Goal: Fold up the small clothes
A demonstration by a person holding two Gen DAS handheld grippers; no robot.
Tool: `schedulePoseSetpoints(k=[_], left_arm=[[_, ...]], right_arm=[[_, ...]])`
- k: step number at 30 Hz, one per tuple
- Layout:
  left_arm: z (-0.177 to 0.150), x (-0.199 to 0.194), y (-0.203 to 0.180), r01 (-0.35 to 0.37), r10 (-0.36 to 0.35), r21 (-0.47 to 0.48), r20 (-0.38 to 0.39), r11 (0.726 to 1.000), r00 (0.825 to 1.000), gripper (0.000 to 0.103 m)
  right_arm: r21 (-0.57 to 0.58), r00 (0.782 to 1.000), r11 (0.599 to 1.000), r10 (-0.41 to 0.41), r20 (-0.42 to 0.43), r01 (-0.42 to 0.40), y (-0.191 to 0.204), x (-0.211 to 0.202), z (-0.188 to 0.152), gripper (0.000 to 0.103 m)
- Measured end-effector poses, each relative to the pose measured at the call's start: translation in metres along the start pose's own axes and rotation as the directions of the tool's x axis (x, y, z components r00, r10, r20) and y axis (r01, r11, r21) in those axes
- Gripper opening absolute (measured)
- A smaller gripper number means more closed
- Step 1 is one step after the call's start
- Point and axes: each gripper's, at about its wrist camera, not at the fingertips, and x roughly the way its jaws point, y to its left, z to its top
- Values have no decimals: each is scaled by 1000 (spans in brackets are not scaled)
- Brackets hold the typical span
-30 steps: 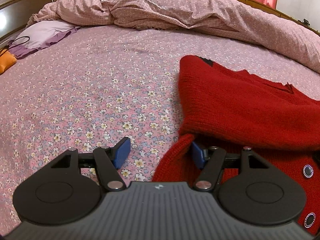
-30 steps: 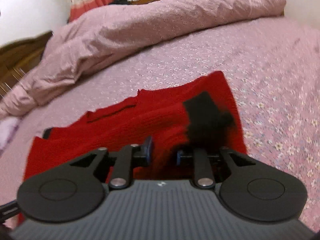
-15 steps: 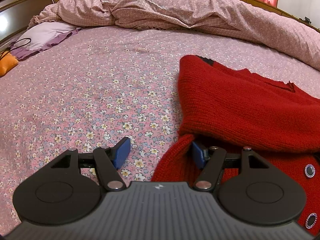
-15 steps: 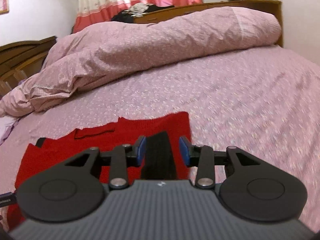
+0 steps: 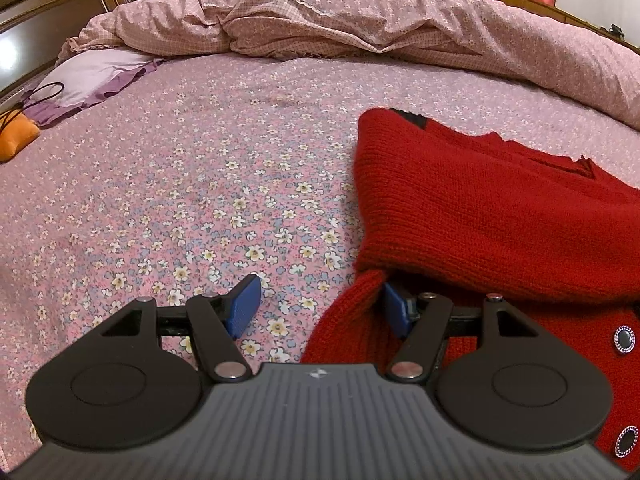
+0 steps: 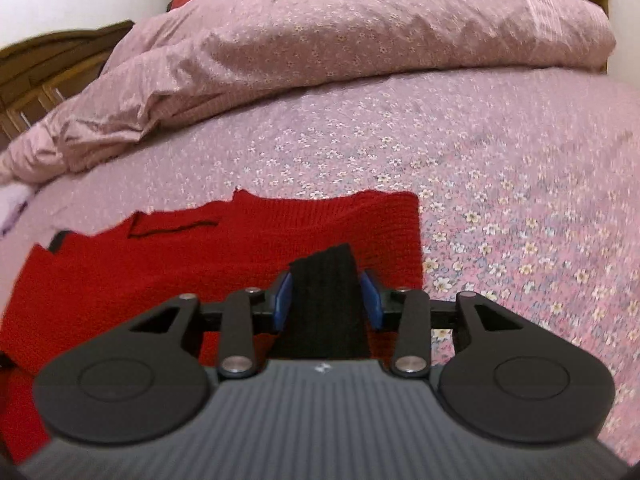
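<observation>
The left tongs point down toward the bed, jaws spread wide, nothing pinched; only the right pad is tucked into a knit fold. The right tongs, also angled down, have just been opening, pads flanking a black cuff without clearly pressing.

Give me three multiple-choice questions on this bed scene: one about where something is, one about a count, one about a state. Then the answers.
1. Where does the orange pouch lie?
A on the floor; B near the lilac pillow; C on a chair.
2. How many silver-rimmed buttons show on the red sweater in the left wrist view?
A none; B two; C five.
3. How does the left gripper stand?
A open wide; B shut on a sock; C shut on nothing.

Answers:
1 B, it sits at the far left, just below the pillow.
2 B, both are at the right edge.
3 A, bare floral sheet shows between its pads.
</observation>
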Motion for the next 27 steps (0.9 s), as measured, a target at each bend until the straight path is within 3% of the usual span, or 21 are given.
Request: schedulePoseSetpoints(k=[1,2,5,11,14,18,23,27], left_arm=[[0,0,0,-2,2,0,1,1000,1000,70],[0,0,0,-3,3,1,2,1000,1000,70],[1,0,-1,-7,7,-1,3,1000,1000,70],[-1,0,-5,-6,6,13,18,1000,1000,70],[-2,2,-8,-10,9,26,23,1000,1000,70],[-1,3,-7,-2,2,23,21,1000,1000,70],[3,-10,-6,21,-22,60,18,998,1000,70],[9,-35,-1,54,-59,71,78,996,995,70]], right_arm=[[-7,1000,1000,10,4,-10,0,-3,0,19],[-22,999,999,31,12,-31,1,-6,0,13],[-57,996,996,68,57,-65,6,-20,4,12],[-93,969,996,23,244,0,9,-46,24,12],[-71,982,997,-11,191,25,4,-29,23,12],[-75,997,995,-59,49,62,-3,5,8,16],[-5,995,998,-61,75,61,-8,-5,5,22],[-4,990,994,-113,90,114,-6,-26,8,23]])
